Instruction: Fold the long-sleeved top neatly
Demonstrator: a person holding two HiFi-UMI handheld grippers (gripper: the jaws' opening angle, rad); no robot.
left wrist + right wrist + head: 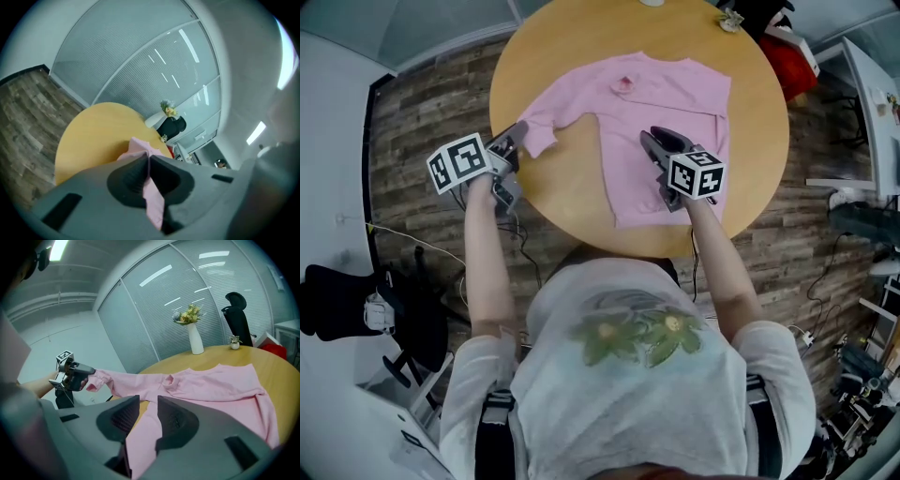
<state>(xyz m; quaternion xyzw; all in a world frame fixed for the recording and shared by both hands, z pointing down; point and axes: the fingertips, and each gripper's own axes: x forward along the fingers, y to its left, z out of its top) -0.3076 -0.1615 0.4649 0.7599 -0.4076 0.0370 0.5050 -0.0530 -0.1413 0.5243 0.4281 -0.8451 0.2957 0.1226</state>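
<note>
My left claw [148, 158] pinches the cuff [137, 147] of the soft, limp top [670, 112], my right claw [148, 404] hangs open over its side edge, where I'd grip next

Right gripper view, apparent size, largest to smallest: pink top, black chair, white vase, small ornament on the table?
1. pink top, also nearest the camera
2. black chair
3. white vase; counting its flowers, roughly level with the chair
4. small ornament
</note>
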